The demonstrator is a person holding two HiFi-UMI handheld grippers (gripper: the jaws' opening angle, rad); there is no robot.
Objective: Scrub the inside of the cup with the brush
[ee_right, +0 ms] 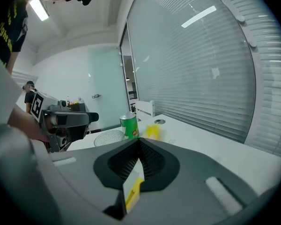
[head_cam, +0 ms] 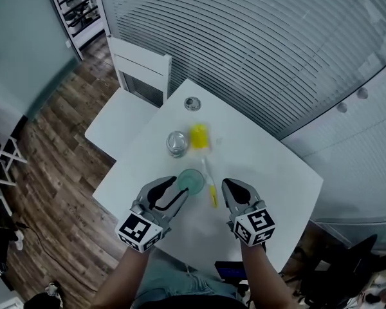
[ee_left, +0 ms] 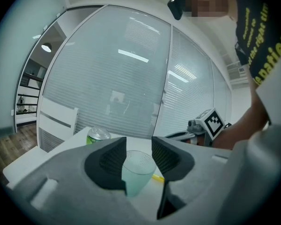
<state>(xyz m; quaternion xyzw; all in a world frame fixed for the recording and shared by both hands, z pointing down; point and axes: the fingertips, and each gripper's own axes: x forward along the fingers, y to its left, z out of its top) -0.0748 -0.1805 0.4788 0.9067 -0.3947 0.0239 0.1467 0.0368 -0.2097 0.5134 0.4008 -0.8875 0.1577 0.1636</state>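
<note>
A dark T-shirt (ee_left: 253, 27) with yellow lettering is being worn, showing at 1 o'clock in the left gripper view. Light blue trousers (head_cam: 170, 280) are being worn, showing at 6 o'clock in the head view, and the forearms are being left uncovered. A black head camera (ee_left: 178, 3) is being worn. The left gripper (head_cam: 179, 189) and right gripper (head_cam: 229, 187) are being shown as grey moulded shells lined with black ribbed pads (ee_left: 113, 158). At 6 o'clock of each, a cube (head_cam: 140, 230) with black-and-white square markers is being carried.

I get head camera steeply down over table (head_cam: 270, 153); both handheld cameras low, close behind own jaws, facing across it; all share cup (head_cam: 192, 180).
</note>
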